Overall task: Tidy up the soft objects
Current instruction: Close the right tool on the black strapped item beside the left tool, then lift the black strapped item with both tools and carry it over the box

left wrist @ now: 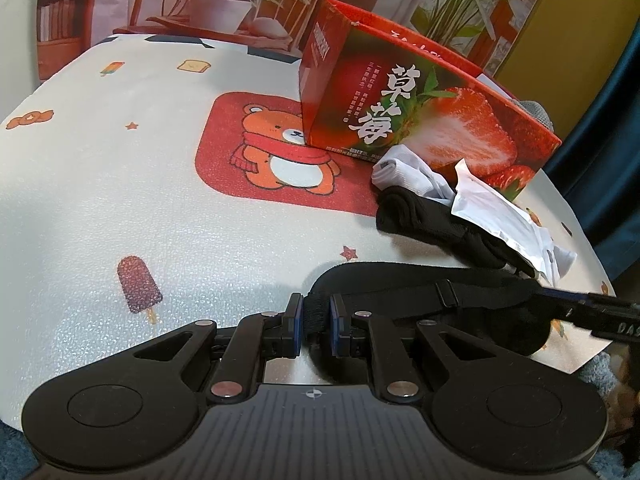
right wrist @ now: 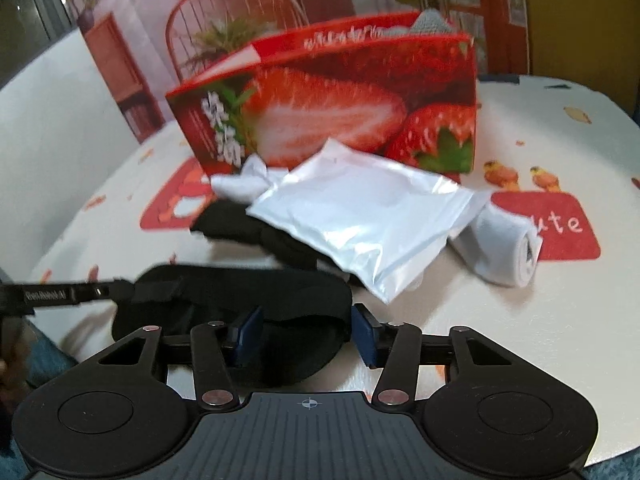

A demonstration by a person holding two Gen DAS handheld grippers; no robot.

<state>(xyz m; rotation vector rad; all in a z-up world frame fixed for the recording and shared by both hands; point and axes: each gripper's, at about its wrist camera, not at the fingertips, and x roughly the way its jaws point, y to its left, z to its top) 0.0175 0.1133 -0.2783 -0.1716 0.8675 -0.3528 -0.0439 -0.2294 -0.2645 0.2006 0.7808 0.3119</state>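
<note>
A black eye mask [left wrist: 420, 280] with a strap lies at the near table edge. My left gripper [left wrist: 316, 320] is shut on its strap end. My right gripper [right wrist: 306, 332] is open, its blue pads on either side of the mask [right wrist: 256, 300]; its finger [left wrist: 600, 312] enters the left wrist view from the right. Behind lie a black sock [left wrist: 432, 220], a white sock [left wrist: 404, 172], a white plastic pouch [right wrist: 360, 216] and a rolled white sock [right wrist: 500, 248]. The red strawberry box [right wrist: 340, 100] stands open behind them, a grey cloth [right wrist: 430, 22] showing over its rim.
The table carries a white cartoon-print cloth [left wrist: 120, 160] with a red bear patch [left wrist: 272, 148]. A blue curtain [left wrist: 608, 140] hangs at the right. The table's near edge lies just under both grippers.
</note>
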